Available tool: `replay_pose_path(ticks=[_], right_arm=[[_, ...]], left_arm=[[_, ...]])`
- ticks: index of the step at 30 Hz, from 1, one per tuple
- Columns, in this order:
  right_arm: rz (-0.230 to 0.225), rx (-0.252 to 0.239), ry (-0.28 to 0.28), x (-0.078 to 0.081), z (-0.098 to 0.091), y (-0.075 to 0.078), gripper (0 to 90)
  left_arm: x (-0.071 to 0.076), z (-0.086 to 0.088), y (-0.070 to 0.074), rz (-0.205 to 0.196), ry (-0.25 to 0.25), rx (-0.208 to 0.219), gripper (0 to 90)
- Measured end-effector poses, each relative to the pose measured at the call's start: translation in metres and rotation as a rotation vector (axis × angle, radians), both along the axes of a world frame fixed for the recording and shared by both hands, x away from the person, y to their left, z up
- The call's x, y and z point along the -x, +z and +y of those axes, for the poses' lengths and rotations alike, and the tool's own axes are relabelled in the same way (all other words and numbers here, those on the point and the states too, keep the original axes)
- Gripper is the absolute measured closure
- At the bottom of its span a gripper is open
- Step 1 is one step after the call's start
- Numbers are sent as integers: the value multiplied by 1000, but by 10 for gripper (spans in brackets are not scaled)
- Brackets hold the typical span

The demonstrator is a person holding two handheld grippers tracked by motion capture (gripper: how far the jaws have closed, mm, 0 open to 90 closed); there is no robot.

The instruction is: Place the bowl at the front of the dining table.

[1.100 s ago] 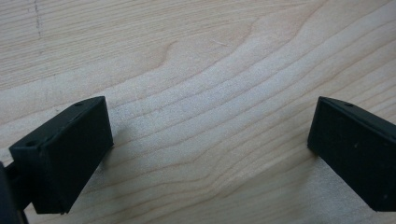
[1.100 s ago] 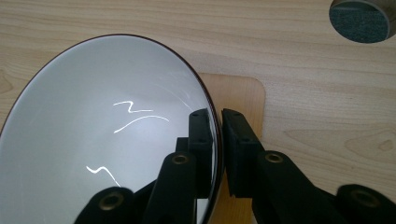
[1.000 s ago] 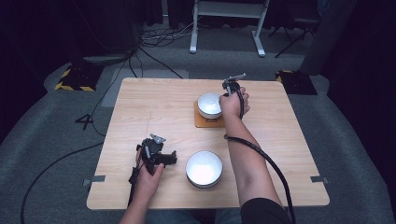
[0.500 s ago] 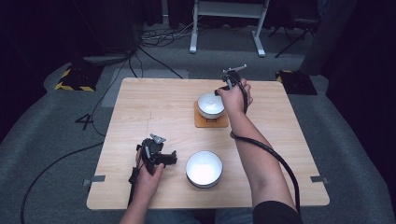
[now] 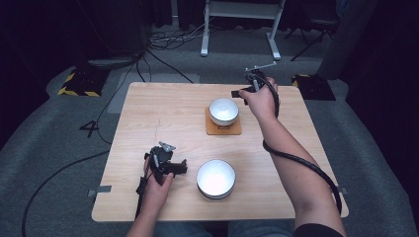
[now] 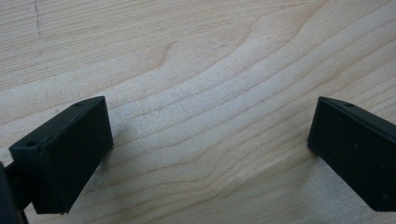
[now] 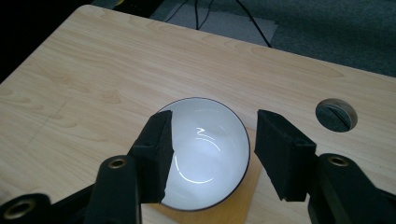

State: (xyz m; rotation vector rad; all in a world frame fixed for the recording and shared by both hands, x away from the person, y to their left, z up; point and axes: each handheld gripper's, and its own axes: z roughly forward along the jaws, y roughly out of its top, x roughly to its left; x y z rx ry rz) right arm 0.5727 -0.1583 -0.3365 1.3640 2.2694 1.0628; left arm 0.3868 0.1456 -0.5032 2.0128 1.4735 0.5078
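Bowl on coaster first: this white bowl sits squarely on a brown coaster near the far edge of the table, right of its centre line. The right gripper hangs just beside and above the bowl's right rim, and its jaws have just been opening; in the right gripper view they stand moderately apart with the bowl below them, untouched by either pad. My reading is that the step in hand is the release and withdrawal after setting the bowl down.

To do it well, the hand should lift straight away from the rim until both pads are well above it, and only then travel sideways. A low sideways move could catch the rim and drag the bowl off the coaster, which shows only as a sliver under the bowl's near side.

A second white bowl rests near the table's near edge, close to its middle. The left gripper lies low just to that bowl's left, jaws spread wide with only bare wood between them. If that bowl is next, approach its rim level and close gently, since glazed ware slips.
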Motion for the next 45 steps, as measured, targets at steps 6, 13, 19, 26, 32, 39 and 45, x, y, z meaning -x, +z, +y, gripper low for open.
replay_pose_path(ticks=[6,13,19,26,32,39,45], right_arm=[[-12,-13,53,20,-14,14,456],[-22,-39,95,39,-30,22,451],[-43,-56,169,50,-40,24,445],[-69,-87,232,68,-52,27,448],[-77,-88,243,83,-61,27,448],[-80,-76,257,100,-71,23,439],[-78,-52,265,115,-80,19,437]], left_arm=[[0,0,0,0,1,0,0],[0,0,0,0,3,3,1],[0,0,0,1,2,2,1],[0,0,0,-1,3,2,1],[0,0,0,1,0,1,0],[0,-1,0,0,0,1,1],[0,-1,0,0,0,1,0]])
